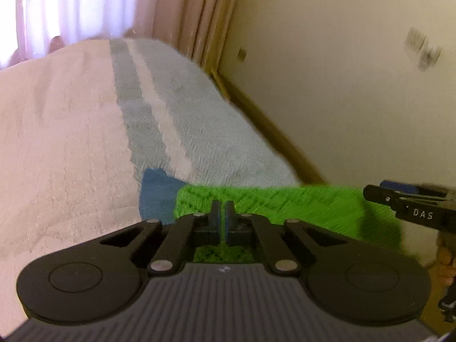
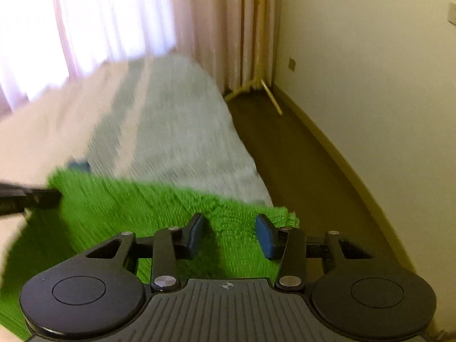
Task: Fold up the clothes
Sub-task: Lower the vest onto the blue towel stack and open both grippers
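Note:
A bright green knitted garment lies across the near end of the bed; it also shows in the right wrist view. My left gripper is shut, its blue pads nearly touching, pinching the garment's edge. My right gripper is open, its blue pads spread over the green garment near its right corner. The right gripper shows at the right edge of the left wrist view; the left gripper shows at the left edge of the right wrist view. A blue cloth lies partly under the green garment.
The bed has a white towel-like cover and a light blue striped blanket. A brown floor strip runs between bed and cream wall. Pink curtains hang behind the bed.

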Available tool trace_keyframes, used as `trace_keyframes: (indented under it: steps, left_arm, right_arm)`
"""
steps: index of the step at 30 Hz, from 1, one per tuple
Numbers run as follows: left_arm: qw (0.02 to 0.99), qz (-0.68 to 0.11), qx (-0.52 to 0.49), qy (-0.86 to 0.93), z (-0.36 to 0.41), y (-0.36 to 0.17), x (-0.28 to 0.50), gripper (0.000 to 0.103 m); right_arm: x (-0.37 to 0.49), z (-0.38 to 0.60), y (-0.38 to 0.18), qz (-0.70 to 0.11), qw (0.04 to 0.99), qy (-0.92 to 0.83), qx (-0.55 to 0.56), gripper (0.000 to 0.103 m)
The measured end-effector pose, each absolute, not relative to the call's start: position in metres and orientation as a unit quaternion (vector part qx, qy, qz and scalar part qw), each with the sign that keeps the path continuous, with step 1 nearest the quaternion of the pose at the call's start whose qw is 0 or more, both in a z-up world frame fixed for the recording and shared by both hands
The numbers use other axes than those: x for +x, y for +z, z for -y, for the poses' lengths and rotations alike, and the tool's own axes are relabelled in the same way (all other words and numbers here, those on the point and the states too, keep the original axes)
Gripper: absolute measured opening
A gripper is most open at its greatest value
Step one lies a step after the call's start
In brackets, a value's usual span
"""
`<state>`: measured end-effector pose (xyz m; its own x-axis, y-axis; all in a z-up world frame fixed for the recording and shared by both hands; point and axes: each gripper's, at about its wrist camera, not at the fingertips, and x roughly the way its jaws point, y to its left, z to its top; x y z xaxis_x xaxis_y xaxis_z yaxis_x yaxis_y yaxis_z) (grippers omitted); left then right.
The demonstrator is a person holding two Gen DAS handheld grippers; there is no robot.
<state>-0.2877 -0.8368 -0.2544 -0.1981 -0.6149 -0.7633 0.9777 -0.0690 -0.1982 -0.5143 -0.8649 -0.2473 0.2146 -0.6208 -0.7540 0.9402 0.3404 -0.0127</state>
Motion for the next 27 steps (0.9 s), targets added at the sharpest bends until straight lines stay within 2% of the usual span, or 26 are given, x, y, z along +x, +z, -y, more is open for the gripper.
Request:
trace_keyframes:
  steps: [2, 6, 10, 16, 20, 23, 27]
  left_arm:
    - [0.582, -0.35, 0.268, -0.683, 0.84, -0.272, -0.293, 0.0]
    - [0.584, -0.344, 0.279, -0.68, 0.841, -0.275, -0.296, 0.0]
    - [0.595, -0.346, 0.265, -0.675, 0.819, -0.25, -0.291, 0.0]
    - [0.591, -0.373, 0.224, -0.679, 0.746, -0.211, -0.297, 0.0]
    - [0.586, -0.394, 0.269, -0.655, 0.727, -0.225, -0.312, 0.0]
    - [0.59, -0.397, 0.302, -0.634, 0.722, -0.234, -0.32, 0.0]
    - [0.601, -0.391, 0.3, -0.629, 0.71, -0.207, -0.323, 0.002]
  right_arm:
    - [-0.508, 0.867, -0.263, -0.366, 0.736, -0.523, 0.225, 0.044]
    - [-0.524, 0.862, -0.246, -0.346, 0.738, -0.523, 0.249, 0.044]
    - [-0.545, 0.824, -0.213, -0.308, 0.75, -0.52, 0.268, 0.044]
    - [-0.55, 0.766, -0.206, -0.33, 0.752, -0.491, 0.291, 0.044]
    - [-0.547, 0.756, -0.231, -0.371, 0.717, -0.493, 0.325, 0.044]
    - [-0.549, 0.744, -0.217, -0.356, 0.721, -0.49, 0.336, 0.044]
    - [-0.549, 0.723, -0.189, -0.337, 0.733, -0.483, 0.342, 0.044]
